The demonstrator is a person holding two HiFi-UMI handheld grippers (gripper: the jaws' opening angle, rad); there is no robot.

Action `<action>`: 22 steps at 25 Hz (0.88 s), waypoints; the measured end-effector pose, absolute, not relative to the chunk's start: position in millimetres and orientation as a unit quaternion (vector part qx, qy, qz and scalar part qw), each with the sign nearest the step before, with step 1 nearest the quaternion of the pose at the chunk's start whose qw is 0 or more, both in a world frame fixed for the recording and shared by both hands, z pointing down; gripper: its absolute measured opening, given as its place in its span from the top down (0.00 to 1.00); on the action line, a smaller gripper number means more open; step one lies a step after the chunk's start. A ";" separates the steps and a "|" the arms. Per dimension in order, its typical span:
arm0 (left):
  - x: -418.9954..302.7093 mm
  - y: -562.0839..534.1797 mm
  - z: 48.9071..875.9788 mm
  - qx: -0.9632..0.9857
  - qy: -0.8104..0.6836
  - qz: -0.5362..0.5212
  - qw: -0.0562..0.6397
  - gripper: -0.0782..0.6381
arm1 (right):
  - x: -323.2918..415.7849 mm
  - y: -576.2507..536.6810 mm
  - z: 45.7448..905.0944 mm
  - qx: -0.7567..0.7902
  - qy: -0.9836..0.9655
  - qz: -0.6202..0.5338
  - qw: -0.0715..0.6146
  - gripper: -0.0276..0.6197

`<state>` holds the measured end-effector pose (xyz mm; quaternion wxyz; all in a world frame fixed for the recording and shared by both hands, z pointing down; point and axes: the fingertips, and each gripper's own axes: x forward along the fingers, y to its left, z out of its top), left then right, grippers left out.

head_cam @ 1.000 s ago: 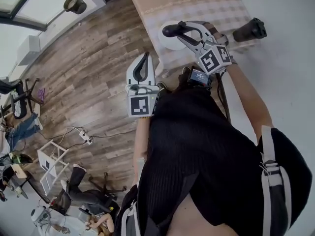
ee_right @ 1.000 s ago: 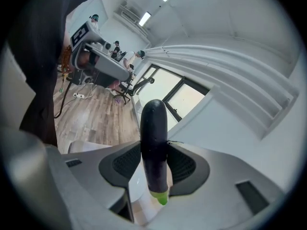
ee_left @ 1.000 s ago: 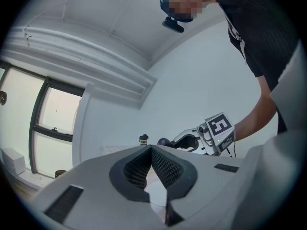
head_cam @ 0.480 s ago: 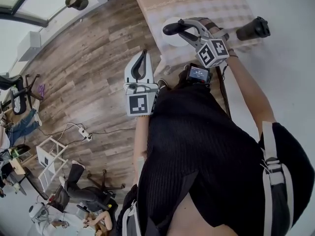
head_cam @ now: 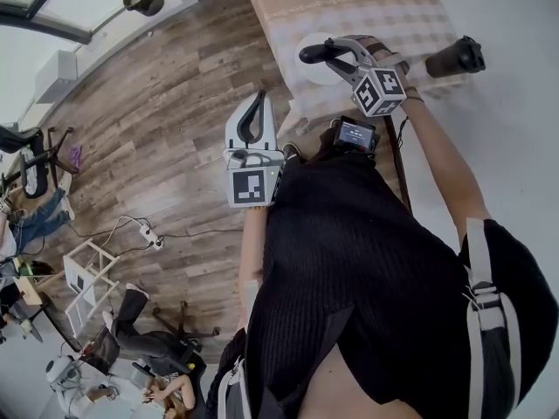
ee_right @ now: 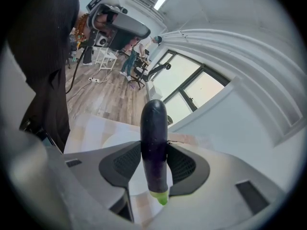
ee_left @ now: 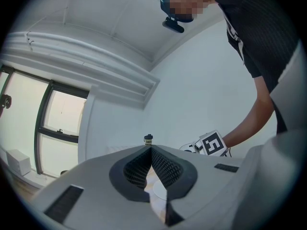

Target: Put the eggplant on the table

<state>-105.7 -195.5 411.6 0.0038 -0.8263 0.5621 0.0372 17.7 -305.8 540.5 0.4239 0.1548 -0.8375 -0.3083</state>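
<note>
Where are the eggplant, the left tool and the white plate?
eggplant (ee_right: 154,143): right gripper view, mid dark body.
left tool (ee_left: 151,150): left gripper view, shut tips.
white plate (ee_right: 115,139): right gripper view, bare rim.

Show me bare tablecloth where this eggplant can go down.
Free: the checked tablecloth beyond the white plate, and the strip between plate and dark cup. Crowded: the near edge, where the plate lies under the eggplant held by the right gripper.

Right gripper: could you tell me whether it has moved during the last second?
Yes, slightly: the right gripper, gripping the eggplant, has edged farther in over the table.
</note>
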 end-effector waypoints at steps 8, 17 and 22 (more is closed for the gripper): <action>-108.1 -193.7 410.2 -0.826 0.563 0.040 0.000 0.91 | 20.7 -308.8 557.9 0.154 -0.842 -0.276 0.437 0.68; -118.3 -193.8 412.1 -0.822 0.568 0.039 -0.003 0.91 | 20.4 -308.7 587.1 0.124 -0.827 -0.276 0.473 0.68; -125.5 -193.2 413.3 -0.819 0.573 0.036 0.001 0.91 | 17.8 -309.0 600.2 0.115 -0.824 -0.268 0.485 0.68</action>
